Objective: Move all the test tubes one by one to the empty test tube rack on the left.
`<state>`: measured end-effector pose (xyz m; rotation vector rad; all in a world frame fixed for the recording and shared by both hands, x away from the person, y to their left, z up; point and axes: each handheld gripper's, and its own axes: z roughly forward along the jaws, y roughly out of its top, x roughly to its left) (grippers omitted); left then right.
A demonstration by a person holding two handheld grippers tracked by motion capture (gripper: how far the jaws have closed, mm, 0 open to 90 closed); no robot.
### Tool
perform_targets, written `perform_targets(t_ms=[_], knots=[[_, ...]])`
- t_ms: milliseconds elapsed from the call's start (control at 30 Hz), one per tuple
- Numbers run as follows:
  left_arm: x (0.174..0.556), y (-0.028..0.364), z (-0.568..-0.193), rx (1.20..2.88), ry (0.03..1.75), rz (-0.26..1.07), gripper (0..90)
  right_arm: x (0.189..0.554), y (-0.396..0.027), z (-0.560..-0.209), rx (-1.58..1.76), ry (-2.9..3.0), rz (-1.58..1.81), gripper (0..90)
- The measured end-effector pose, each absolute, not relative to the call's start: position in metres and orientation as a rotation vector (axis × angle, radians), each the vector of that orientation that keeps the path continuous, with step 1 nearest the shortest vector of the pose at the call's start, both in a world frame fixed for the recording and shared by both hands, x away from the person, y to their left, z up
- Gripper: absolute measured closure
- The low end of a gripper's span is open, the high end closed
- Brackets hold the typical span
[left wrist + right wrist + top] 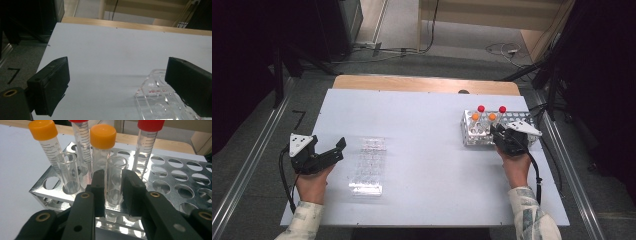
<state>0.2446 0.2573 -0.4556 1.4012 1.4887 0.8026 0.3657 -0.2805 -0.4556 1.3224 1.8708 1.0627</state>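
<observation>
A metal tube rack (175, 177) stands at the table's right (471, 136). It holds two orange-capped tubes (103, 136), two red-capped tubes (151, 125) and two uncapped clear tubes. My right gripper (115, 176) is shut on one uncapped clear tube (116, 162), which stands upright in a front hole of the rack. The other uncapped tube (67, 170) stands to its left. In the high view the right gripper (499, 134) is at the rack's near edge. My left gripper (117, 67) is open over the table with nothing between its pads, just left of a clear plastic well tray (155, 95).
The clear well tray (368, 165) lies flat on the white table (427, 150), left of centre, beside the left gripper (337, 150). Many rack holes to the right are vacant. A wooden strip runs along the table's far edge (422, 84).
</observation>
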Motion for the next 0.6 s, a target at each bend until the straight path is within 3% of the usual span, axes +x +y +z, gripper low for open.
perform_targets(t_ms=[267, 600], knots=[[0.244, 0.257, -0.455, 1.401, 1.487, 0.804, 6.5, 0.365, -0.281, -0.454, 1.314, 1.857, 1.064, 72.6], [0.244, 0.257, -0.454, 1.402, 1.487, 0.808, 6.7, 0.354, -0.284, -0.42, 1.265, 1.804, 1.136, 72.7]])
